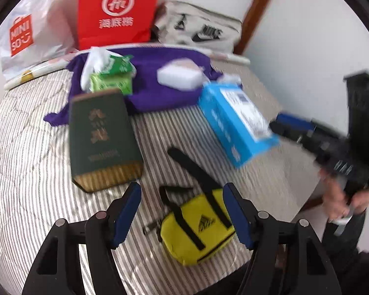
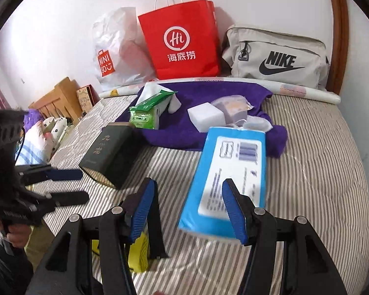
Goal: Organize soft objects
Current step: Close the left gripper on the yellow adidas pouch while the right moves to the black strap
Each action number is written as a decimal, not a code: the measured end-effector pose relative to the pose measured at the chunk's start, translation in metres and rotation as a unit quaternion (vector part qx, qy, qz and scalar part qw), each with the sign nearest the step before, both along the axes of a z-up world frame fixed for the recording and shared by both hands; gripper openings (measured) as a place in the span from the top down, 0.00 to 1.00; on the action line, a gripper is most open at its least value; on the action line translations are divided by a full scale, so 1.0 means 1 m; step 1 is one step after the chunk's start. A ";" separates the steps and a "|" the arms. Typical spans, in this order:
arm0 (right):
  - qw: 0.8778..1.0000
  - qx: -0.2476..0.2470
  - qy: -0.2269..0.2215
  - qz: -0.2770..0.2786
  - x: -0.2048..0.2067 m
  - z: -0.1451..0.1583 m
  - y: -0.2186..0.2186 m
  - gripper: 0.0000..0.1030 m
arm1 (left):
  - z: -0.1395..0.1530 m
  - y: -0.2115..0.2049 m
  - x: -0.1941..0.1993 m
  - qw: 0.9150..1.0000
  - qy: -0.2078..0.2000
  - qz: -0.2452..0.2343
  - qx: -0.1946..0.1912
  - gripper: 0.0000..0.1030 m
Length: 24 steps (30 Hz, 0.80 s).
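A yellow pouch (image 1: 196,226) with black straps is lying on the striped bed (image 1: 37,147), directly ahead of the left gripper (image 1: 182,213), whose fingers are standing about half open around nothing, one to either side of the pouch in that view and seemingly above it. Just beyond, a blue tissue pack (image 2: 230,179) is lying flat on the bed ahead of the right gripper (image 2: 193,211), whose fingers are likewise gaping with nothing held. A dark green box (image 1: 103,137) is sitting beside the pouch. Farther back, a purple cloth (image 2: 209,103) is carrying a green wipes pack (image 2: 147,113) and a white sponge block (image 2: 205,116). Against the wall are leaning a red paper bag (image 2: 182,41), a white plastic bag (image 2: 115,51) and a grey sports bag (image 2: 278,56).

By my judgement, both grippers are approaching their pieces and no grasp is made yet. The next move is calling for lowering the left fingers over the pouch's body, not its loose straps, and closing gently.
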State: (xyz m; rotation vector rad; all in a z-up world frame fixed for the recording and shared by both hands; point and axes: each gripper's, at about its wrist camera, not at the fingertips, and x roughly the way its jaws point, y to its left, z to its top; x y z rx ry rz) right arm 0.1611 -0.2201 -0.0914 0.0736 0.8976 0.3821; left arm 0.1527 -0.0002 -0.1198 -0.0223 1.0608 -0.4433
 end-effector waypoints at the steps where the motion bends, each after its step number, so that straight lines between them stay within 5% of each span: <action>1: 1.000 0.003 -0.003 -0.003 -0.005 0.000 -0.004 0.43 | -0.006 -0.003 -0.003 1.000 0.003 -0.007 0.006 0.35; 13: 0.999 -0.014 0.036 -0.021 -0.044 -0.025 -0.032 0.43 | -0.053 -0.041 0.001 0.990 0.015 -0.133 0.036 0.33; 17: 0.998 -0.021 0.047 -0.027 -0.048 -0.036 -0.037 0.43 | -0.060 -0.045 -0.002 0.985 0.027 -0.167 0.022 0.21; 24: 0.998 -0.022 0.053 -0.023 -0.048 -0.042 -0.035 0.43 | -0.067 -0.057 -0.027 0.973 -0.014 -0.219 0.072 0.10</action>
